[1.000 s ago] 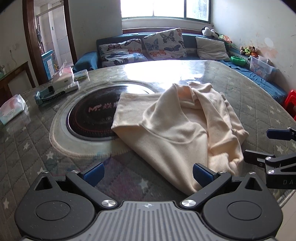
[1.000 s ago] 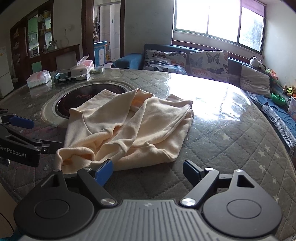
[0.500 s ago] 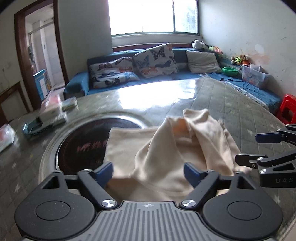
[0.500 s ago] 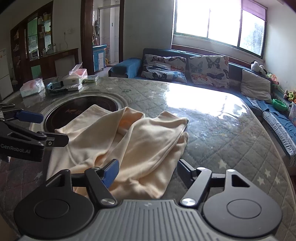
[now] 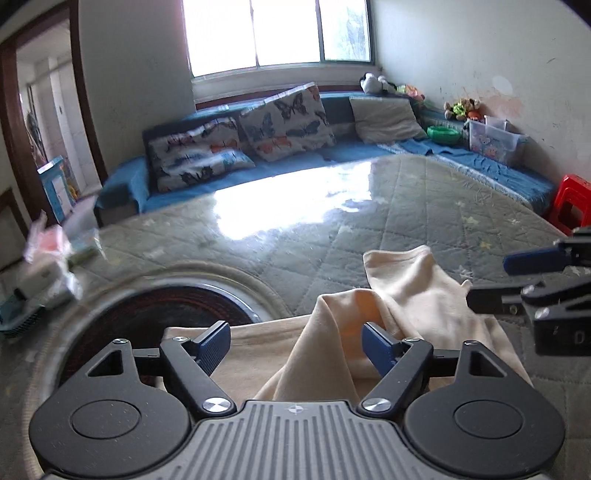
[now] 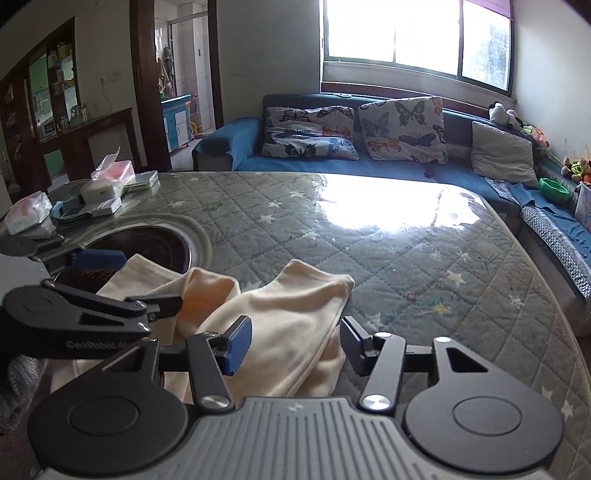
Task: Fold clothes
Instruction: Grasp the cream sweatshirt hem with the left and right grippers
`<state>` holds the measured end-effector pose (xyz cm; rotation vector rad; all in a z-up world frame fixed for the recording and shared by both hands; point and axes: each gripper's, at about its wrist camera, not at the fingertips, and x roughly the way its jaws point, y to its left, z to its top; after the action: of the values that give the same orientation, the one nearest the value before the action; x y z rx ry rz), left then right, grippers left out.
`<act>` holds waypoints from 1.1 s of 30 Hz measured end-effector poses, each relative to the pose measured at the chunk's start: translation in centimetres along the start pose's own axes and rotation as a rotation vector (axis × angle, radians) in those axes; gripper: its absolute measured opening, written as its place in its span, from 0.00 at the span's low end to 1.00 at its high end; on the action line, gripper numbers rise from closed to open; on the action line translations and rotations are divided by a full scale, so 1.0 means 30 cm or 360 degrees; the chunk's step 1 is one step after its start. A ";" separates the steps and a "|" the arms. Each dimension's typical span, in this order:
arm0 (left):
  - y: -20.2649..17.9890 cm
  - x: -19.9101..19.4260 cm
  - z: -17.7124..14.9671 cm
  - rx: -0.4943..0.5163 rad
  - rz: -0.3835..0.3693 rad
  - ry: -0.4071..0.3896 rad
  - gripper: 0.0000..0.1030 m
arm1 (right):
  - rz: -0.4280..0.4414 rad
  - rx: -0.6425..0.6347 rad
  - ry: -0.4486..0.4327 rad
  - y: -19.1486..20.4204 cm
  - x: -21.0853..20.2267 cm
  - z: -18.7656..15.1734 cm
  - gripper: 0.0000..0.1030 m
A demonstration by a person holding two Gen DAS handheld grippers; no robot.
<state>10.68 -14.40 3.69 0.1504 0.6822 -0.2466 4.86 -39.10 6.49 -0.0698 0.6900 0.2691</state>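
**Both grippers wide over the cream garment**

My left gripper [image 5: 295, 345] is spread wide, its blue pads well apart, with a raised ridge of the cream garment [image 5: 402, 295] running up between them. I cannot tell whether either pad actually touches the cloth; nothing is pinched. My right gripper [image 6: 293, 345] is likewise spread wide and holds nothing. Its fingers straddle a folded lobe of the same garment [image 6: 299, 317], which passes under and between them, the left pad [image 6: 238, 345] lying just over the fabric.

From each wrist I see the other gripper to the side: the right one at the right edge of the left view [image 5: 517, 277], the left one at the left edge of the right view [image 6: 129, 280], both with fingers parted and poised just over the garment's edges.

The garment lies bunched at the near edge of the tabletop [image 6: 424, 258], which wears a quilted grey cover with stars under a glossy sheet. One corner of the cloth overlaps the round dark inset [image 6: 155, 247] in the tabletop's middle.

Farther off, at the tabletop's left side, sit tissue packs and small boxes [image 6: 107, 184]. Beyond that stands a blue sofa [image 6: 406, 162] with butterfly cushions [image 6: 402, 129] beneath a bright window [image 6: 413, 33].
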 end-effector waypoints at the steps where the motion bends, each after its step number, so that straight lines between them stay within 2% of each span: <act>1: 0.006 0.019 0.000 -0.0019 -0.0029 0.0022 0.69 | 0.0002 0.0003 0.0003 -0.002 0.015 0.011 0.50; 3: 0.023 0.045 -0.004 -0.0053 -0.0084 0.0051 0.39 | 0.0014 0.0014 0.0011 -0.005 0.042 0.027 0.48; 5: 0.041 0.063 -0.012 -0.0084 -0.0138 0.0068 0.19 | 0.0029 0.0025 0.0022 -0.005 0.073 0.045 0.46; 6: 0.050 0.062 -0.018 -0.0093 -0.0159 0.0060 0.13 | 0.0036 0.0020 0.0026 -0.001 0.084 0.050 0.46; 11: 0.080 -0.007 -0.042 -0.0130 -0.0164 -0.0045 0.09 | 0.0069 -0.0004 0.0063 0.023 0.133 0.062 0.40; 17: 0.141 -0.136 -0.071 -0.0238 -0.0013 -0.0179 0.09 | 0.0125 -0.0039 0.0101 0.091 0.167 0.065 0.39; 24: 0.287 -0.343 -0.159 -0.0497 0.0109 -0.0307 0.09 | 0.0118 -0.0155 0.0182 0.175 0.205 0.041 0.36; 27: 0.357 -0.440 -0.230 -0.0617 0.0192 -0.0336 0.09 | 0.0098 -0.0198 0.0206 0.196 0.207 0.020 0.32; 29: 0.399 -0.497 -0.283 -0.0684 0.0249 -0.0339 0.09 | 0.0078 -0.0207 0.0219 0.201 0.207 0.007 0.23; 33: 0.439 -0.563 -0.391 -0.0738 0.0349 -0.0267 0.09 | 0.0038 -0.0216 0.0193 0.201 0.183 -0.012 0.09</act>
<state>-5.45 3.75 6.25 -0.2366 0.5352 0.1120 7.08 -32.14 2.88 -0.2091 0.7931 0.3362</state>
